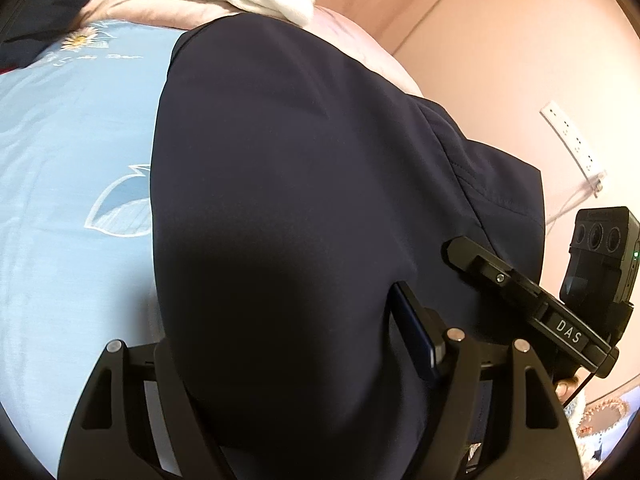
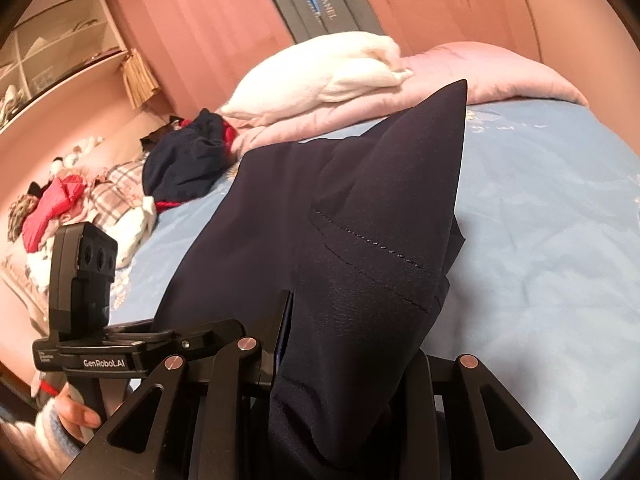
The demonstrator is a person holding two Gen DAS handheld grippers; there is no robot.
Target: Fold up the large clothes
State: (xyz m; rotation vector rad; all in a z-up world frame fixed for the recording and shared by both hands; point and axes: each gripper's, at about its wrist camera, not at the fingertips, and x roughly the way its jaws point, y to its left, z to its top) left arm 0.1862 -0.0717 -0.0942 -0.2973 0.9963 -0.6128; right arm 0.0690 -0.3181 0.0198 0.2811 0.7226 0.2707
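A large dark navy garment [image 1: 300, 184] lies stretched over a light blue bedsheet [image 1: 68, 184]. It drapes over my left gripper [image 1: 320, 360], which is shut on the garment's near edge; one blue-padded finger [image 1: 412, 332] shows. In the right wrist view the same garment [image 2: 360, 220] rises in a peaked fold with a stitched seam. My right gripper [image 2: 316, 360] is shut on its near edge, and the cloth hides the fingertips. The other gripper shows at the right of the left wrist view [image 1: 532, 304] and at the lower left of the right wrist view [image 2: 132, 344].
A white folded cloth [image 2: 320, 76] and a pink quilt [image 2: 480, 72] lie at the far end of the bed. A dark blue and red garment [image 2: 184, 160] sits at the bed's left edge, a heap of clothes [image 2: 68, 208] beyond it. Pink curtains hang behind.
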